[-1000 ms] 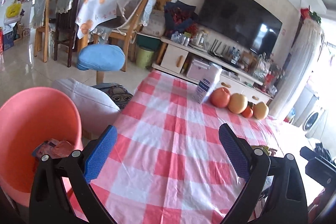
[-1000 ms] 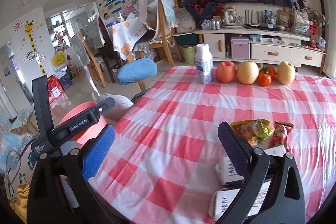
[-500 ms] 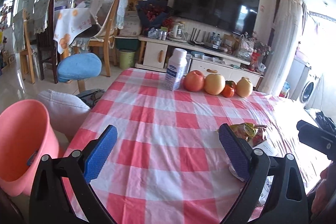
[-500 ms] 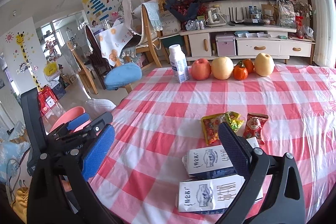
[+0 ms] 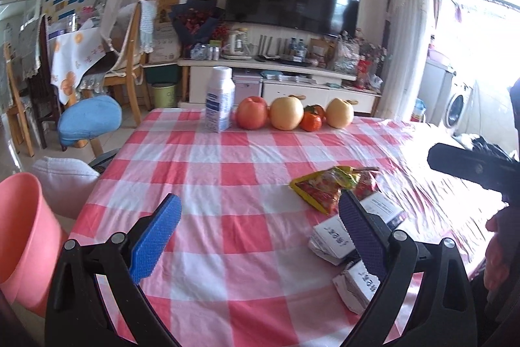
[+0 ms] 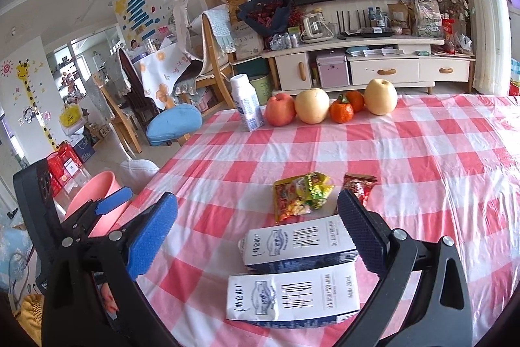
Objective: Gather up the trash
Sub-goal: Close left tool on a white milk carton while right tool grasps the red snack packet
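Two flattened white milk cartons lie near the table's front: one point(image 6: 297, 244) farther, one point(image 6: 292, 298) nearer, also seen at the right as cartons point(image 5: 334, 241) in the left wrist view. Behind them rest a yellow snack wrapper point(image 6: 300, 195) and a red wrapper point(image 6: 359, 186). My right gripper point(image 6: 256, 233) hovers open just above the cartons, nothing between its fingers. My left gripper point(image 5: 258, 236) is open over the checked cloth, left of the cartons. A pink bin point(image 5: 22, 236) stands on the floor at the table's left.
At the table's far edge stand a white bottle point(image 6: 247, 106), an apple point(image 6: 280, 109), two pears and small oranges point(image 6: 341, 112). A blue stool point(image 5: 89, 121), a white cushion point(image 5: 65, 184) and wooden chairs sit left of the table. A TV cabinet lines the back wall.
My left gripper has swung right from the pink bin toward the table's middle, bringing the wrappers and cartons into its view. My right gripper has risen and drawn back over the cartons.
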The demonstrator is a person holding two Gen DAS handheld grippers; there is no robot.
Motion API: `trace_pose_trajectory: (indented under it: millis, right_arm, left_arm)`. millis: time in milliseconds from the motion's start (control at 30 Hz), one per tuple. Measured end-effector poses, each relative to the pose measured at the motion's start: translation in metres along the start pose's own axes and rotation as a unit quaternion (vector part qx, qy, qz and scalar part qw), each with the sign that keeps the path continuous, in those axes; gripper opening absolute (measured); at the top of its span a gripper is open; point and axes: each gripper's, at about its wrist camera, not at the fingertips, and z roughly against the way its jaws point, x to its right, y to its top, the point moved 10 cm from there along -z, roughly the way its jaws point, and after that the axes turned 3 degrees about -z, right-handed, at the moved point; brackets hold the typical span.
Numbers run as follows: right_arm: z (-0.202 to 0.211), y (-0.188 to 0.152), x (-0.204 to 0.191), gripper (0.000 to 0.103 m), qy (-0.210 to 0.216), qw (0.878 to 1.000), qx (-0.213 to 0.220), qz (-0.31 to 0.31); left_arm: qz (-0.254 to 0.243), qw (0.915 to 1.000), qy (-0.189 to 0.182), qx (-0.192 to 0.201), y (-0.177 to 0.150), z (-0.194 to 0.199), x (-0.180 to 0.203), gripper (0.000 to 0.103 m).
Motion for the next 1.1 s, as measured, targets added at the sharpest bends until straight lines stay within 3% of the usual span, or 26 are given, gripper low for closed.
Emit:
trace_pose_trajectory:
  millis: [200, 333, 600, 833, 1100]
  right_arm:
    - [0.008, 0.007, 0.034, 0.099, -0.017, 1.0, 0.009, -0.014]
    - [0.012, 0.012, 0.068, 0.099, -0.03, 0.999, 0.012, -0.037]
    - [0.003, 0.006, 0.133, 0.099, -0.043, 0.993, -0.02, -0.109]
    - [-0.015, -0.004, 0.14, 0.099, -0.036, 0.992, -0.056, -0.111]
    - [-0.034, -0.011, 0.14, 0.099, -0.044, 0.991, -0.093, -0.087]
  left_arm:
    - [-0.051, 0.9977, -0.042, -0.013, -0.008, -0.005, 0.037, 0.096]
    - [-0.099, 0.9906, -0.088, -0.031, -0.019, -0.008, 0.07, 0.096]
    - [-0.203, 0.9603, -0.167, -0.093, -0.053, -0.021, 0.131, 0.096]
    - [-0.254, 0.9337, -0.198, -0.156, -0.082, -0.046, 0.158, 0.096]
    - [-0.27, 0.9217, -0.214, -0.178, -0.09, -0.057, 0.172, 0.096]
